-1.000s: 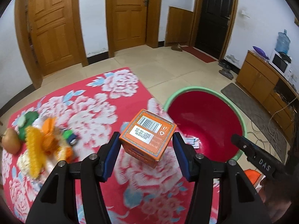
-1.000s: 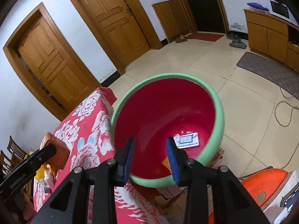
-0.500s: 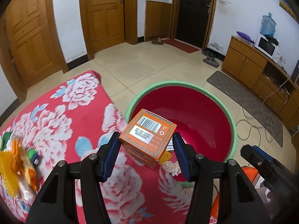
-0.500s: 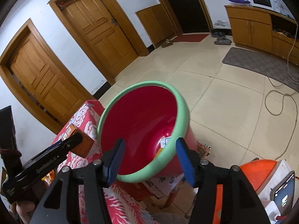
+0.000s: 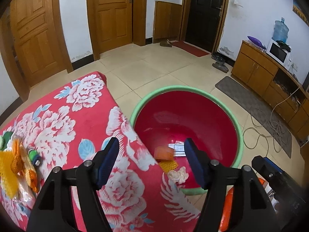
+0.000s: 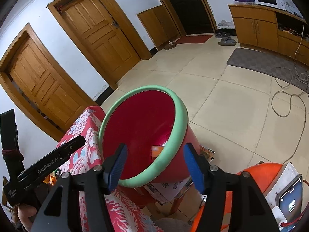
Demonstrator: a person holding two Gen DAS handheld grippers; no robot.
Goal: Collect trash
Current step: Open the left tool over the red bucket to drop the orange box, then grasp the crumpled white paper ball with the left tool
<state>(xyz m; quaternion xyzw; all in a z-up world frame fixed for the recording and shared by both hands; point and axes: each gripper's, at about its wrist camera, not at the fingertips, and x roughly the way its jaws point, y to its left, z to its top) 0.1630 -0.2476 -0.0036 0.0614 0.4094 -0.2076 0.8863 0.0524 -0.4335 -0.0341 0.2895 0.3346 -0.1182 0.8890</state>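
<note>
Over the basin (image 5: 239, 133), right of the table (image 5: 58, 127), the left gripper (image 5: 150, 161) has just opened, jaws apart and empty; the box (image 5: 164, 153) now lies inside among earlier trash, so that item is collected.

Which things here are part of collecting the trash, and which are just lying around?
Part of the job:
- red plastic basin with green rim
- small orange cardboard box inside it
- yellow foam net there too

Lying around:
- white microwave
- blue water jug
- grey floor mat
</note>
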